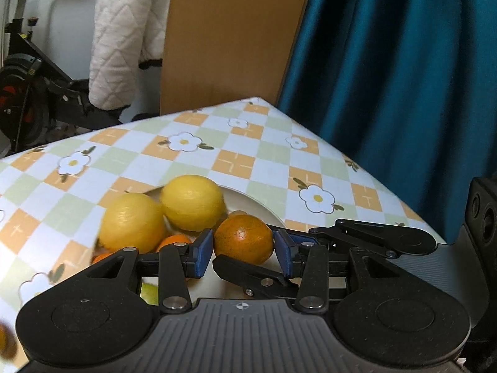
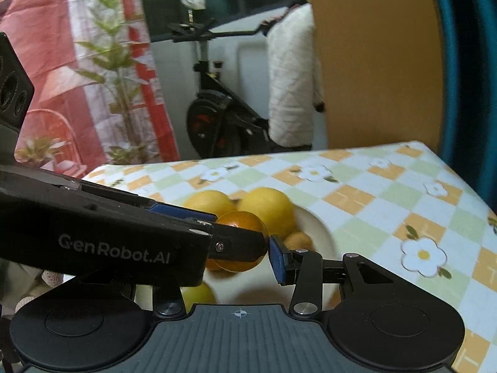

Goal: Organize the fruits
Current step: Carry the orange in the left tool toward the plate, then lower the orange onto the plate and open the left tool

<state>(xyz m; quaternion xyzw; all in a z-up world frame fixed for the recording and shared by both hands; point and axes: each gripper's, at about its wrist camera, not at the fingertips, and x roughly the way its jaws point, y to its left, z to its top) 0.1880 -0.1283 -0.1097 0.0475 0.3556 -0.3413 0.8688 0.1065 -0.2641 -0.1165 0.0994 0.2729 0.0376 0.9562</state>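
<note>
An orange sits between the blue pads of my left gripper, which is shut on it above a white plate. Two yellow lemons and small oranges lie on the plate behind it. My right gripper is close around the same orange; its right pad stands just apart from the fruit and its left finger is hidden behind the left gripper's body. The lemons also show in the right wrist view.
The table has a checked floral cloth. Its far corner borders a teal curtain and a wooden board. An exercise bike with a white jacket stands beyond the table. A green-yellow fruit lies near the plate's front.
</note>
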